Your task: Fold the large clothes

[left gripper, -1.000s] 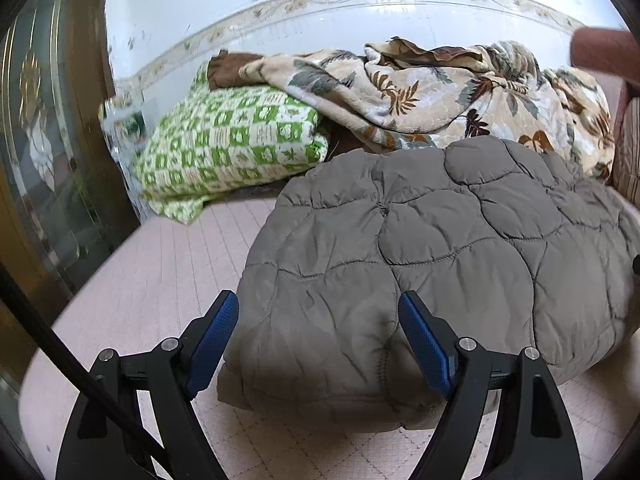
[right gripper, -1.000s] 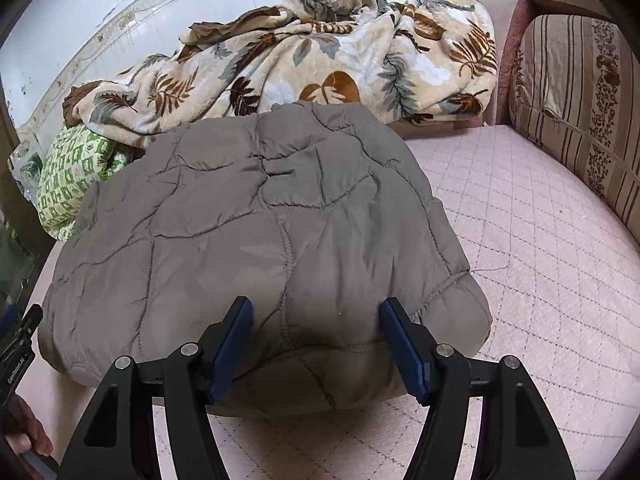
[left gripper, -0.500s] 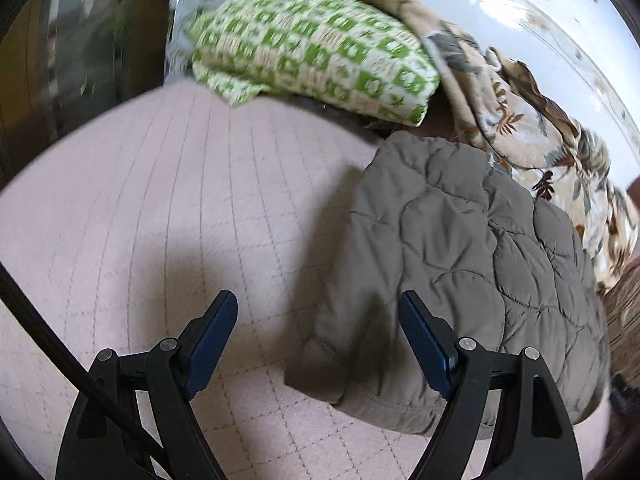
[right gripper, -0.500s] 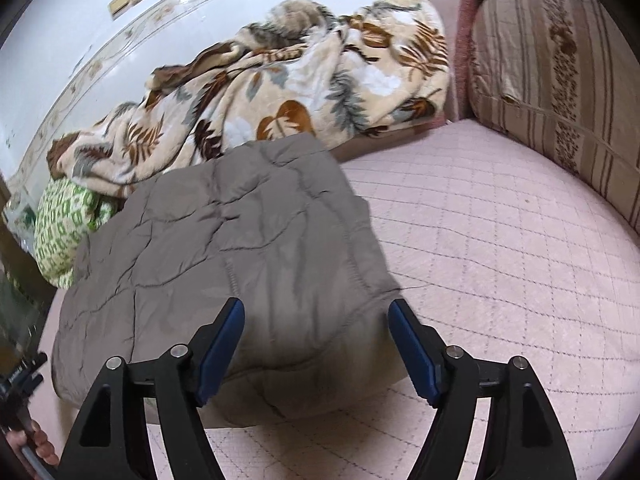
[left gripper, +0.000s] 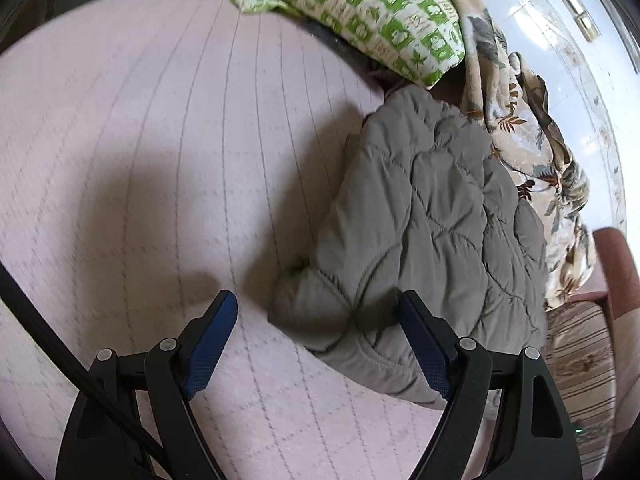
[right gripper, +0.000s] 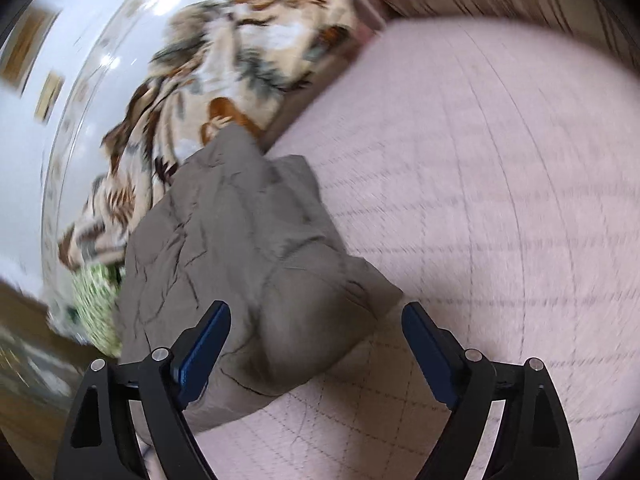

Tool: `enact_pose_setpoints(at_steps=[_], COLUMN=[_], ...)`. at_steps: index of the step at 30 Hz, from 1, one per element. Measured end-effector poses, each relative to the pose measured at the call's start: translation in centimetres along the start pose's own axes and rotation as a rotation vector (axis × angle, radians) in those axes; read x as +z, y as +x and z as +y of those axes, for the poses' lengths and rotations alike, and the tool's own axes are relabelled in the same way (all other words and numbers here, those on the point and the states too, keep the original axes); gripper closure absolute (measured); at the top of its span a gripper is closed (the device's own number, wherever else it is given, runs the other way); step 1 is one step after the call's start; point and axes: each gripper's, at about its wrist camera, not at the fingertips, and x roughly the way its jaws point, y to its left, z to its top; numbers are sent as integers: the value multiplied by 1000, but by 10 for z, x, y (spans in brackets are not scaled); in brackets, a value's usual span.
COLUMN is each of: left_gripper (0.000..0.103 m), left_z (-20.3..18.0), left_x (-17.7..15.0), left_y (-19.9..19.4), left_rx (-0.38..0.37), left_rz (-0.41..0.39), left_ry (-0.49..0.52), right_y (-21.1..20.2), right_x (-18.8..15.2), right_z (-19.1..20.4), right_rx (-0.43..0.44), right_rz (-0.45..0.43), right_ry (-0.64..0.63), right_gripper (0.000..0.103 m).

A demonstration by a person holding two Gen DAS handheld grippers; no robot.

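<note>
A grey quilted jacket [left gripper: 432, 216] lies folded into a thick bundle on the pink quilted bed cover [left gripper: 140, 140]. In the left wrist view my left gripper [left gripper: 318, 330] is open over the bundle's near left corner, its blue pads apart from the fabric. The right wrist view, blurred by motion, shows the same jacket [right gripper: 240, 256] from its other end. My right gripper [right gripper: 316, 340] hangs over the near right corner with its jaws opening; that corner lies between the pads without being pressed.
A green-and-white patterned pillow [left gripper: 376, 12] and a leaf-print blanket [left gripper: 532, 160] are heaped along the white wall behind the jacket. A striped sofa cushion [left gripper: 580, 360] bounds the bed on the right. Pink cover [right gripper: 500, 200] stretches wide beside the jacket.
Both views have rolled and swung outward, so each gripper now stands at a corner of the jacket instead of over its front edge. The right jaws have widened.
</note>
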Motion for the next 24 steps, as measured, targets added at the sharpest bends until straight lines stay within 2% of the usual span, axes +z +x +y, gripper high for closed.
enact_pose_setpoints(at_steps=[2,7,12,15,18,21,23,24], left_gripper=[21,20,13,11,6,6,14,21], left_z=[-1,-5,-9,-14,-18,-22,-32,-38], left_x=[-3,-14,-15,-10,-5,0,-2,-3], left_y=[4,14,25,30,36,44,42,41], left_rx=[-9,-52,-44,-33,-30,-18,15,32], left_rz=[14,38,4,-25,-54,-70,-91,-104], left_ry=[-9,-24,-18,17,29,43,101,136], right_y=[3,12,31,42,50,56,58,58], right_x=[-1,-7,-10,-8,-3,1,3,3], right_z=[-8,-10,-13,-10,-4,1,6,7], right_rx=[27,78,85,82,80,70,58,48], right_rz=[14,32,36,17,-1,-22,-24,-22], right_ry=[58,114,170,153,123,83,37,21], right_gripper=[12,11,11,9,0,0,8,20])
